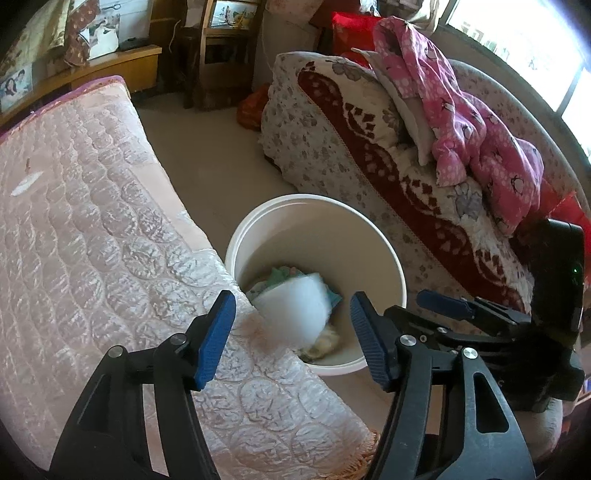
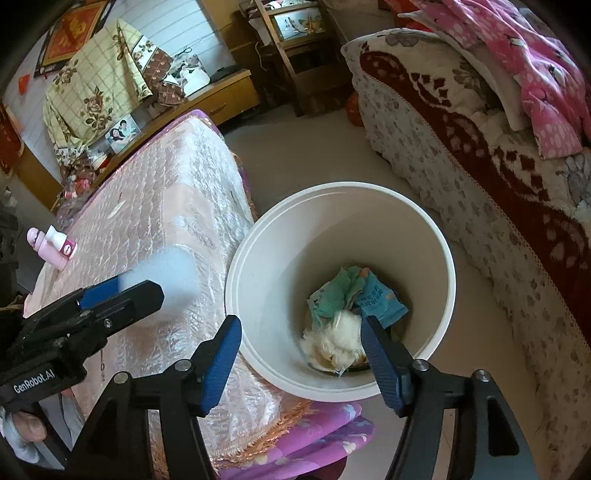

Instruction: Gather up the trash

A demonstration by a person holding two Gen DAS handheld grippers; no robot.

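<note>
Pink quilted cloth covers the desk [image 1: 92,221], and the bin [image 1: 317,199] stands on the floor just beside it. Left tool [image 1: 291,317] and right tool [image 2: 301,332] both gape wide. A blurred white wad [image 1: 295,295] hangs loose off the left tips near the desk's edge, so it may miss the bin.

The words "GenRobot.AI" are written in white letters on the black body of the left gripper [image 2: 122,291], low at the left side of the right wrist view. A blue packet [image 2: 382,301] lying in the white bin [image 2: 448,273] has small print on it, but the letters are too tiny to read. A red and gold picture [image 2: 74,29] hangs on the wall at the top left, and its big sign is too blurry to make out
</note>
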